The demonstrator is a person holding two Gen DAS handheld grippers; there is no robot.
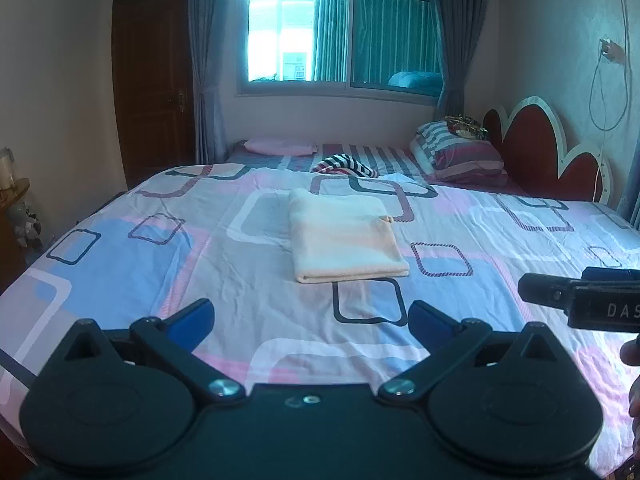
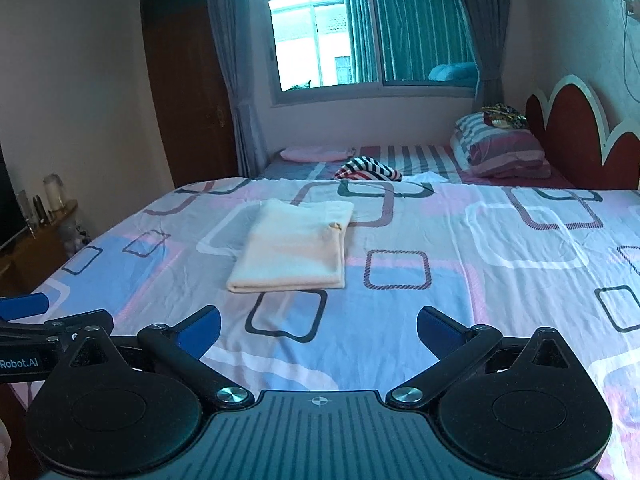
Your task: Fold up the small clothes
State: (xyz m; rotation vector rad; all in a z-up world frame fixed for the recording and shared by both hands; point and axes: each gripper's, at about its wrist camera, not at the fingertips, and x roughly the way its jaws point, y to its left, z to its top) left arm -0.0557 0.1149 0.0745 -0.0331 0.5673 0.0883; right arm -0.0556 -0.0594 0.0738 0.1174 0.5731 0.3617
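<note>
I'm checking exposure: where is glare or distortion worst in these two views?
Left wrist view: the window blows out white at its left pane, and the bed bows under fisheye. Right wrist view: milder glare at the window; the door leans; the cloth stays readable.

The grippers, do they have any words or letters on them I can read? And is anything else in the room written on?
"DAS": white letters on the black body of the right gripper, cut off at the picture's right edge in the left wrist view.
"Robot.AI": white letters on the black body of the left gripper, cut off at the picture's left edge in the right wrist view.
Nothing readable elsewhere: the folded cream cloth and the patterned bedsheet carry no words.
</note>
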